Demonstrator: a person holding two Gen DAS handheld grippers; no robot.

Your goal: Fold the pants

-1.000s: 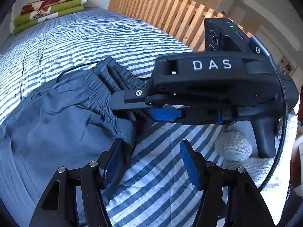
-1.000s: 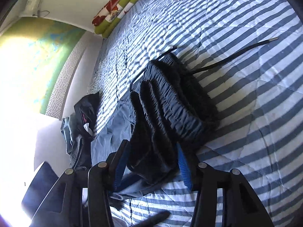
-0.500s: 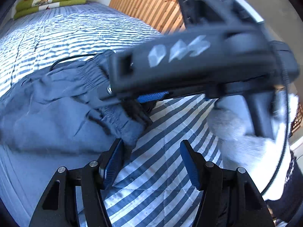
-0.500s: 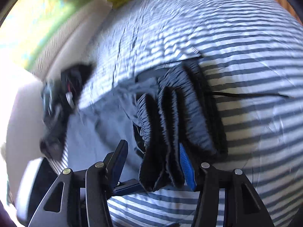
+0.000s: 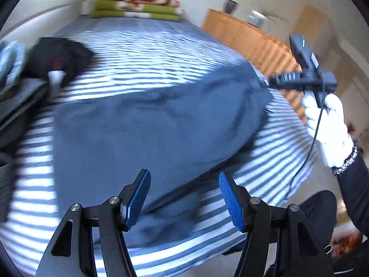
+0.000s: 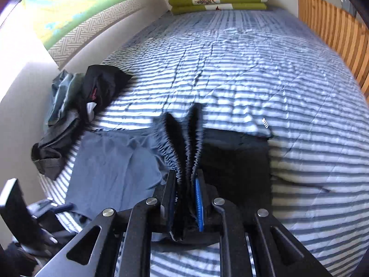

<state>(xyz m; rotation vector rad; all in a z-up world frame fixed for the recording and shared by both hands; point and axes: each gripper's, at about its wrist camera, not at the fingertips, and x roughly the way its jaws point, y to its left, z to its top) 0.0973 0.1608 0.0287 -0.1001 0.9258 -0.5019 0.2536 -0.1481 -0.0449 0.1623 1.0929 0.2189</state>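
R hand-held gripper [image 6: 184,204] clamps pants [image 5: 161,120] waistband, L hand-held gripper [image 5: 184,198] wide open, empty

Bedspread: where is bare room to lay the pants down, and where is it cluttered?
Free: the striped bedspread between the blue pants, the folded blankets and the slatted wooden headboard. Crowded: the wall side, where a heap of dark clothes lies.
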